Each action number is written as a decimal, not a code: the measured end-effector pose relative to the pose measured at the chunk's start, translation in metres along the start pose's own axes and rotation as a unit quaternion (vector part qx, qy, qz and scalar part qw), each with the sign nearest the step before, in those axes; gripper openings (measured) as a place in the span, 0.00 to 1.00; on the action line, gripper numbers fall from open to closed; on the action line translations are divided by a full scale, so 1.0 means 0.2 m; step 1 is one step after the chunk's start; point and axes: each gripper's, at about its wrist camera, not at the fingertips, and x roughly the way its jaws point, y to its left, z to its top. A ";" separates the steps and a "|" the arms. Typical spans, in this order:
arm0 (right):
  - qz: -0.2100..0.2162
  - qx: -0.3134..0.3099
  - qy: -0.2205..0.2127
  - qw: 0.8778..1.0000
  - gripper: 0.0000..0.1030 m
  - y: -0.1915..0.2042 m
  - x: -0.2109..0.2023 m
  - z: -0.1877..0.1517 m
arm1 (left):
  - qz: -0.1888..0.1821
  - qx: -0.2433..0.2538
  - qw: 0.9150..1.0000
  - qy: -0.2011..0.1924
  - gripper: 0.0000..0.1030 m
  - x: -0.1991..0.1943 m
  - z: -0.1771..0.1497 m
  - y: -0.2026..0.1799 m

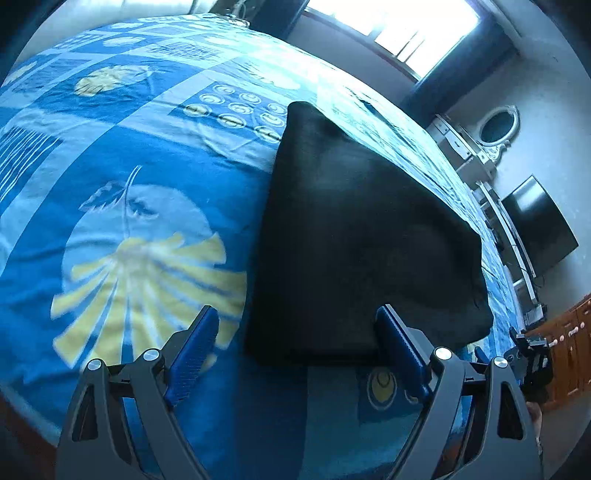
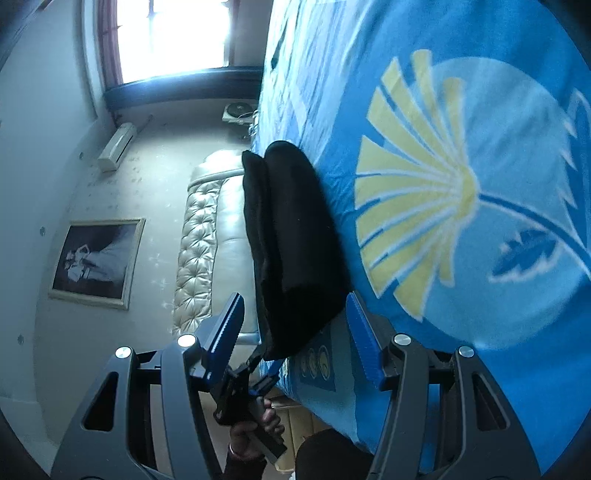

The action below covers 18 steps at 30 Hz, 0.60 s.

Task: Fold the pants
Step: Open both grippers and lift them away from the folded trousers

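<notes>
The black pants [image 1: 354,236] lie folded into a compact stack on the blue patterned bed cover [image 1: 147,147]. My left gripper [image 1: 297,317] is open and empty, its blue fingers just short of the stack's near edge. In the right wrist view the camera is rolled sideways; the folded pants [image 2: 291,236] show as layered black cloth on the cover [image 2: 461,184]. My right gripper [image 2: 295,306] is open and empty, jaws spread on either side of the stack's near end. The left gripper [image 2: 243,391] and the hand holding it show below. The right gripper [image 1: 528,354] shows at the bed edge.
A bright window [image 1: 399,26], a white mirror shelf [image 1: 491,136] and a dark TV [image 1: 539,229] stand beyond the bed. A padded headboard [image 2: 207,236], a framed photo [image 2: 96,262] and an air conditioner [image 2: 116,146] are on the wall side. Wooden drawers [image 1: 569,343] are near.
</notes>
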 end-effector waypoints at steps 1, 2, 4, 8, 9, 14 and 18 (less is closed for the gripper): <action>-0.004 0.002 -0.001 1.000 0.56 0.00 0.00 -0.01 | 0.001 -0.003 1.000 0.002 0.83 -0.01 -0.02 0.00; -0.010 0.002 -0.001 1.000 0.56 0.00 -0.01 -0.02 | 0.002 -0.005 1.000 0.003 0.83 -0.03 -0.04 0.01; -0.030 -0.004 0.004 1.000 0.56 0.02 -0.01 -0.04 | 0.008 -0.005 1.000 0.008 0.83 -0.06 -0.07 0.00; -0.097 -0.045 0.021 0.994 0.57 0.09 0.01 -0.09 | 0.044 0.028 0.998 0.021 0.83 -0.08 -0.12 -0.04; -0.125 -0.067 0.018 0.990 0.61 0.13 0.01 -0.13 | 0.053 0.042 0.998 0.020 0.83 -0.09 -0.14 -0.06; -0.245 -0.216 -0.034 0.944 0.76 0.34 0.01 -0.35 | 0.078 0.082 0.994 -0.005 0.83 -0.18 -0.21 -0.16; -0.301 -0.327 -0.076 0.892 0.82 0.48 0.04 -0.57 | 0.093 0.097 0.990 -0.043 0.83 -0.27 -0.26 -0.24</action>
